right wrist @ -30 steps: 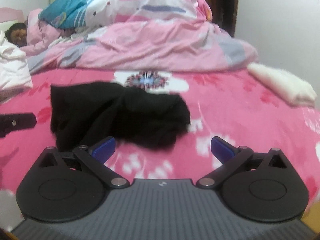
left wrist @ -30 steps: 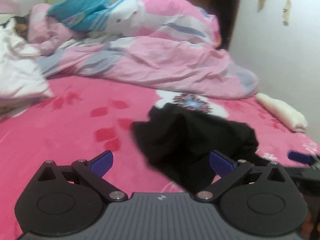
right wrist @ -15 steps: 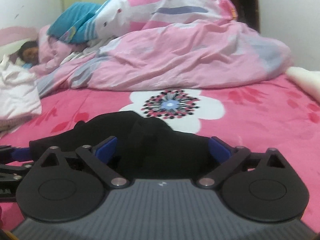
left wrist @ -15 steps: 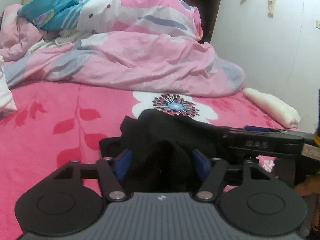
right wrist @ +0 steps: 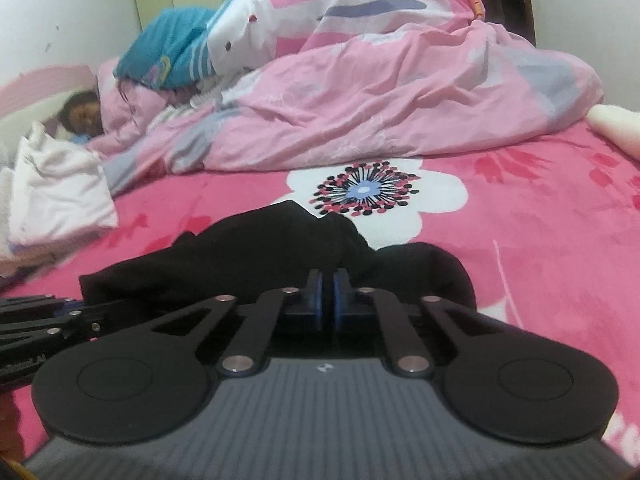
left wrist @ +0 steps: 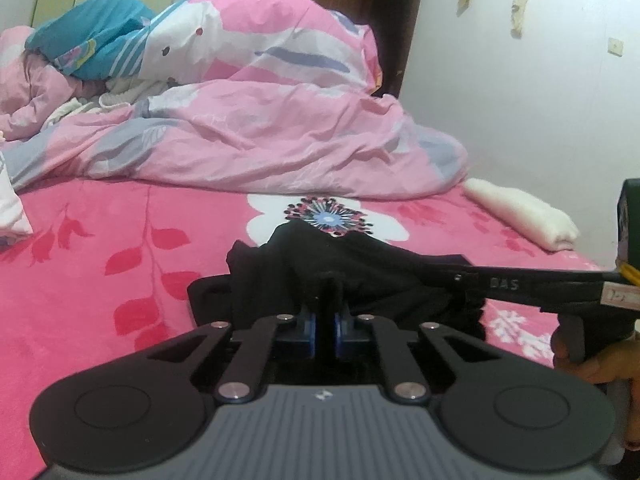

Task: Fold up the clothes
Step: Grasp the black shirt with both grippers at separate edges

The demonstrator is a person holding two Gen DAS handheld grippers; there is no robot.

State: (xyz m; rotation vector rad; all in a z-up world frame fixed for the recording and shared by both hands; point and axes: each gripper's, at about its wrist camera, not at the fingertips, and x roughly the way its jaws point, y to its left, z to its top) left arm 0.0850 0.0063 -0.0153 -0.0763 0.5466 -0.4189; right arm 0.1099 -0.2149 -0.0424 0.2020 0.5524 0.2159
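A crumpled black garment (left wrist: 280,272) lies on the pink flowered bed sheet (left wrist: 100,240). My left gripper (left wrist: 326,320) is shut on a pinch of the black garment's near edge. In the right wrist view the same black garment (right wrist: 248,252) spreads in front of my right gripper (right wrist: 327,300), which is shut on its near edge too. The right gripper's body (left wrist: 520,284) reaches in from the right of the left wrist view, held by a hand (left wrist: 608,364). The left gripper's side (right wrist: 36,320) shows at the left edge of the right wrist view.
A heaped pink quilt (left wrist: 260,120) with a teal cloth (left wrist: 92,40) on it fills the back of the bed. A rolled white towel (left wrist: 520,212) lies at the right by the wall. White clothes (right wrist: 56,192) sit at the left, and a person (right wrist: 80,116) lies beyond them.
Both grippers came down from open above the bed onto the black garment and shut on its near edge. The cloth has bunched up between them.
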